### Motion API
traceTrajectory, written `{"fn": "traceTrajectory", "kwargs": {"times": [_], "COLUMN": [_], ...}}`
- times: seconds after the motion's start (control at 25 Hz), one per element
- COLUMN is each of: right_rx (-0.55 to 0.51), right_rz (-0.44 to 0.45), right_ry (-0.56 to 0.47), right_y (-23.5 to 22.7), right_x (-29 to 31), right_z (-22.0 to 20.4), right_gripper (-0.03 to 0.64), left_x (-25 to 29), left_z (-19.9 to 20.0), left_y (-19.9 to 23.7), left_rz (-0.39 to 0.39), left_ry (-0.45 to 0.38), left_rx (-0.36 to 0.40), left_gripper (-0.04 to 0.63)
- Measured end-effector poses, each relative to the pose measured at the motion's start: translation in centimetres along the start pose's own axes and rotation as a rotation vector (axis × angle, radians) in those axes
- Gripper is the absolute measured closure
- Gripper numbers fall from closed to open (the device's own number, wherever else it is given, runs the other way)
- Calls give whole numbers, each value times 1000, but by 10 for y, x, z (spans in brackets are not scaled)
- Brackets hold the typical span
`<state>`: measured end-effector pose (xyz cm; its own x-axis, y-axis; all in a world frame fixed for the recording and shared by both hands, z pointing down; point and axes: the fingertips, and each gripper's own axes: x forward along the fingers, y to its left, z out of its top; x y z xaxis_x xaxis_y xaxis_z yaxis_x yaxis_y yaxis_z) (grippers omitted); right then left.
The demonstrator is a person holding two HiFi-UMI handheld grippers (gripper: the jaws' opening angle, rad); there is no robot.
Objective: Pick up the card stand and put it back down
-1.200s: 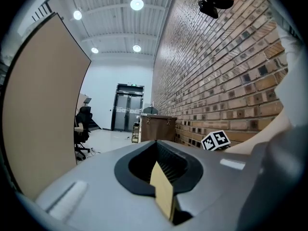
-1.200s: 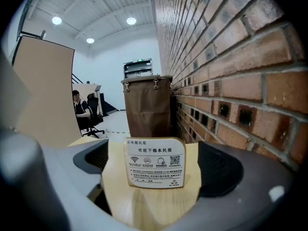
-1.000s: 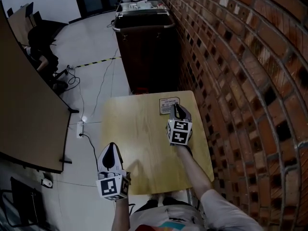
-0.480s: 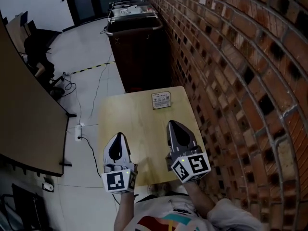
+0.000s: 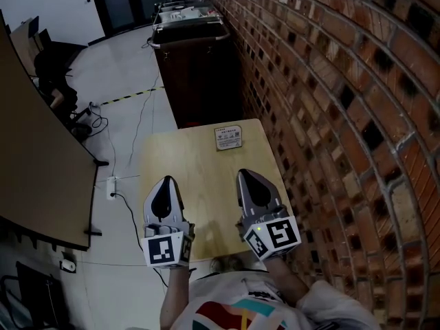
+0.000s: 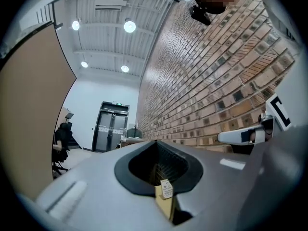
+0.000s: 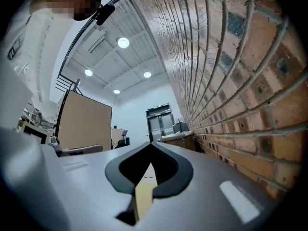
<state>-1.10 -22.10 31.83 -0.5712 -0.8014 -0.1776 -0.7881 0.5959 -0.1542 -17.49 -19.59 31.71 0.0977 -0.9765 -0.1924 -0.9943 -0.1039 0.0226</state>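
Note:
The card stand (image 5: 227, 137), a small white printed card in a low holder, stands on the far edge of the light wooden table (image 5: 199, 170). Both grippers hover over the table's near edge, well back from it. My left gripper (image 5: 165, 180) is shut with nothing in it. My right gripper (image 5: 245, 173) is also shut and empty. In the left gripper view the card stand (image 6: 166, 188) shows small through the slit below the closed jaws of my left gripper (image 6: 155, 142). In the right gripper view only the table (image 7: 143, 191) shows below my right gripper (image 7: 150, 143).
A brick wall (image 5: 330, 115) runs close along the table's right side. A dark cabinet (image 5: 198, 67) stands just beyond the table. On the left are a brown partition (image 5: 34, 170), floor cables with a power strip (image 5: 113, 184), and a seated person (image 5: 51, 71).
My right gripper has drawn back from the card stand to the near table edge and risen. The left gripper has lifted a little. The card stand stays on the table.

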Motion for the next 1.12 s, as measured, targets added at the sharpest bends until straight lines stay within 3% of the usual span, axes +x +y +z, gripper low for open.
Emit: {"fn": "traceTrajectory", "kwargs": {"times": [1.12], "right_rx": [-14], "right_rz": [-10], "right_ry": [29], "right_y": [6], "right_x": [-1], "right_z": [-11], "right_gripper": [606], "left_x": [-9], "left_z": [-5], "left_y": [13], "left_rz": [40], "left_ry": [19], "left_rx": [-15], "left_gripper": [589]}}
